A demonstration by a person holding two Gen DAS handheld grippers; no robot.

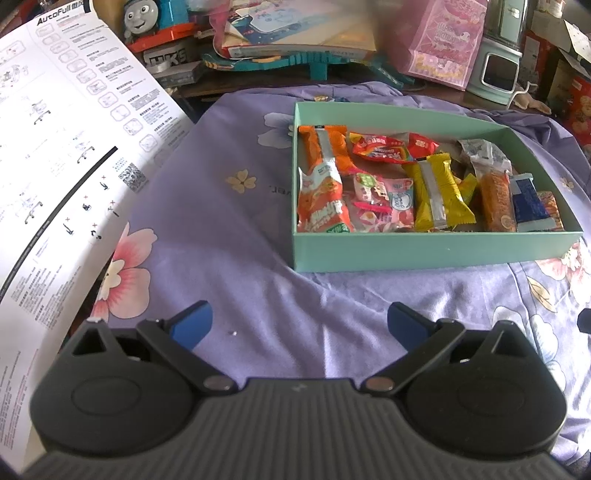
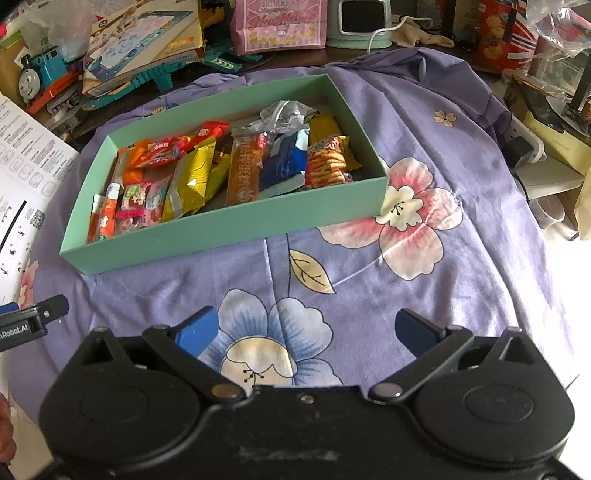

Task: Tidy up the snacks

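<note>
A mint green box (image 1: 424, 253) (image 2: 229, 229) sits on a purple floral cloth (image 1: 240, 266) (image 2: 369, 295). It holds several wrapped snacks: an orange packet (image 1: 323, 192), a yellow bar (image 1: 437, 192) (image 2: 192, 177), a pink candy bag (image 1: 380, 199), a blue packet (image 1: 528, 201) (image 2: 286, 162), a cracker pack (image 2: 327, 166). My left gripper (image 1: 299, 325) is open and empty above the cloth, in front of the box. My right gripper (image 2: 306, 332) is open and empty, also in front of the box. The left gripper's tip shows in the right wrist view (image 2: 51, 308).
A large white instruction sheet (image 1: 55, 155) lies left of the box. Behind the cloth are a blue toy train (image 1: 155, 18) (image 2: 40, 74), a game box (image 2: 144, 37), a pink gift bag (image 1: 447, 40) and a pale green appliance (image 1: 502, 55). Boxes and clutter stand at right (image 2: 546, 110).
</note>
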